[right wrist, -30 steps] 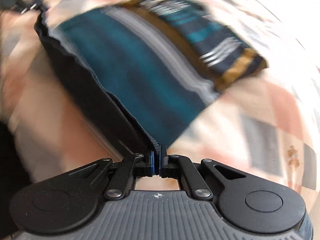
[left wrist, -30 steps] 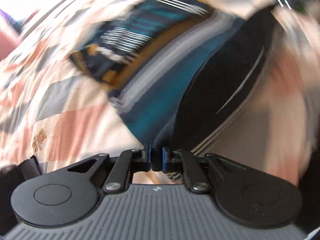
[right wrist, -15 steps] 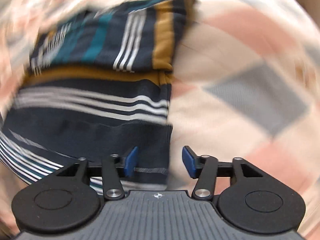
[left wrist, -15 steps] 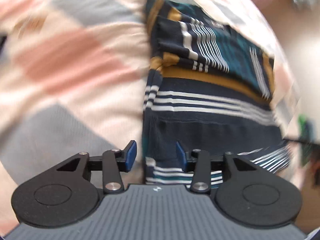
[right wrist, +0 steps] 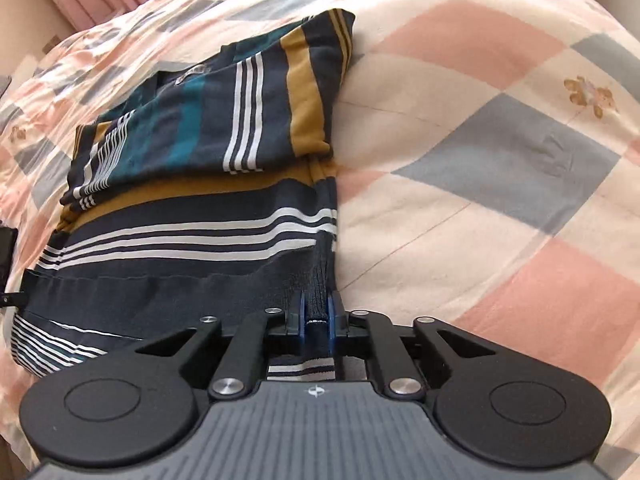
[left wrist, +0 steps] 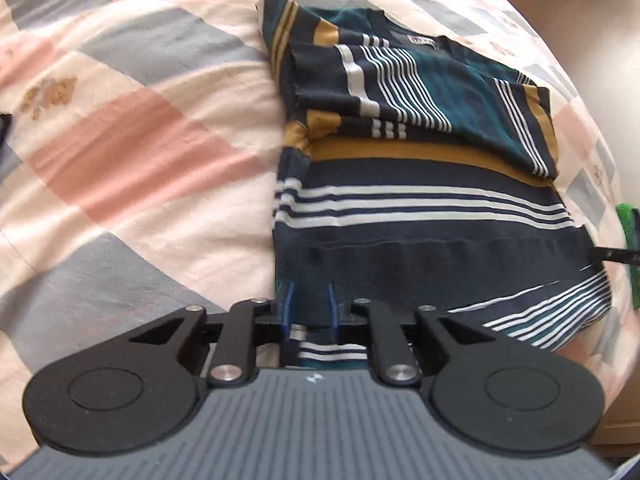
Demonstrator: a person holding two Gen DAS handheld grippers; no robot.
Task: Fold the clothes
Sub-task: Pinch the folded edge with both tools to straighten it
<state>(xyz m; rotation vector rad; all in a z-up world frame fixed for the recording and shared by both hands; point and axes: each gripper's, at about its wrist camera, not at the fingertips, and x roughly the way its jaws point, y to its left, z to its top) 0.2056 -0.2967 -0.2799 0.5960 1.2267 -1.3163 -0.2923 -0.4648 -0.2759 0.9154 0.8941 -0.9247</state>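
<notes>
Striped shirt (left wrist: pixel 420 200) lies on the bed (left wrist: pixel 140 140), one shirt only, w/ both sleeves already folded in on top. Left gripper (left wrist: pixel 309 308) sits at the near left corner of the shirt; its jaws are closing w/ cloth between them, pads not quite pressing yet. Right gripper (right wrist: pixel 316 316) is at the near right corner, jaws closing, clamped on a bunched-up edge. Two grippers, one at each corner. Prob. left to do: fold the bottom half up & over.
</notes>
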